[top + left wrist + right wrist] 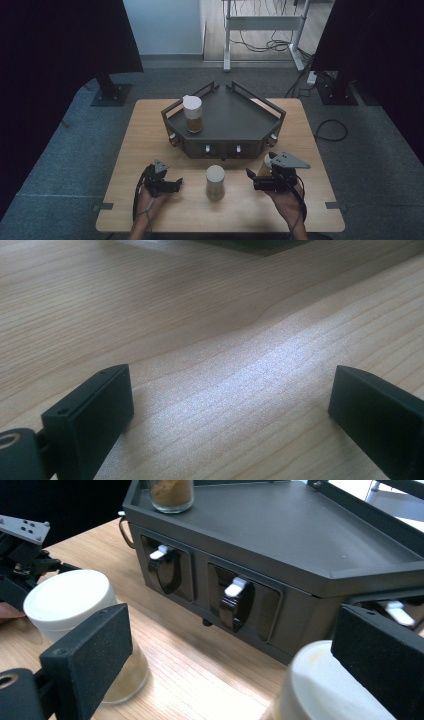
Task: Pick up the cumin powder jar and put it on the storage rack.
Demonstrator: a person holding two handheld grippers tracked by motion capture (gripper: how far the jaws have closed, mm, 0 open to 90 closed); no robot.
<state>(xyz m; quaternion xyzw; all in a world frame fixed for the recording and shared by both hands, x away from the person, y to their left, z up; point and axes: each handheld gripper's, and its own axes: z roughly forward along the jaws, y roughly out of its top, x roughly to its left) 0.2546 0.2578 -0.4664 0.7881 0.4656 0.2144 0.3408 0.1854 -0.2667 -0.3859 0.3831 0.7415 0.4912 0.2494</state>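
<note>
We saw the upright jar (215,182) at three o'clock from our released left gripper (176,185), with the released right gripper (248,179) nearer.

Dark angular tray (235,120) at table (150,130) centre, 1 white-lidded jar (192,114) in its left corner. Cables (265,45) at top of frame.

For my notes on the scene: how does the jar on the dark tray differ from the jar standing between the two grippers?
The jar on the tray stands raised at the tray's left back corner; the middle jar stands on the wooden table. The tray jar's contents look darker brown, the middle jar's paler. Both are upright with white lids.
</note>
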